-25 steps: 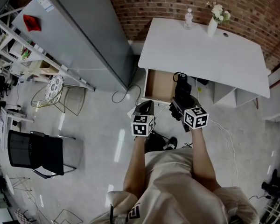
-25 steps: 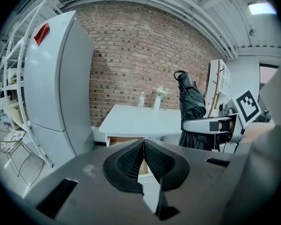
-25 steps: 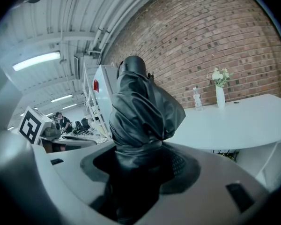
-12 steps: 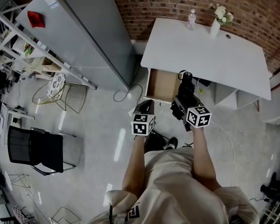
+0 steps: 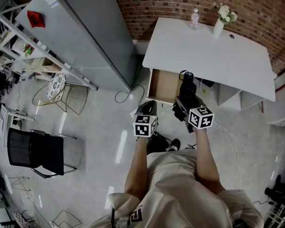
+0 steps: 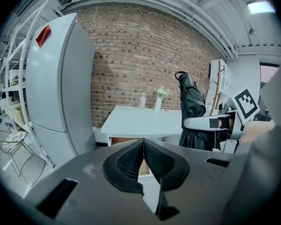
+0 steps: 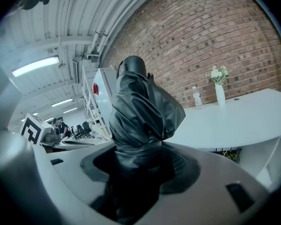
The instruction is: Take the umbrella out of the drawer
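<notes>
Head view steeply overhead, gripper views low, level, sharing table [image 5: 204,51]

I see a white table [image 5: 209,51] far right with a bottle [image 5: 194,19] and flower vase [image 5: 218,27], a grey fridge [image 5: 85,37] left of it, and a black chair [image 5: 35,153] near left.

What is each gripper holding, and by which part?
The right gripper holds the umbrella, jaws clamped around its folded canopy. The left gripper holds nothing, jaws together.

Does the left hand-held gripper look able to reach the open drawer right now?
Probably yes: the left hand-held gripper is empty, jaws together, and the drawer lies just ahead with nothing between them.
</notes>
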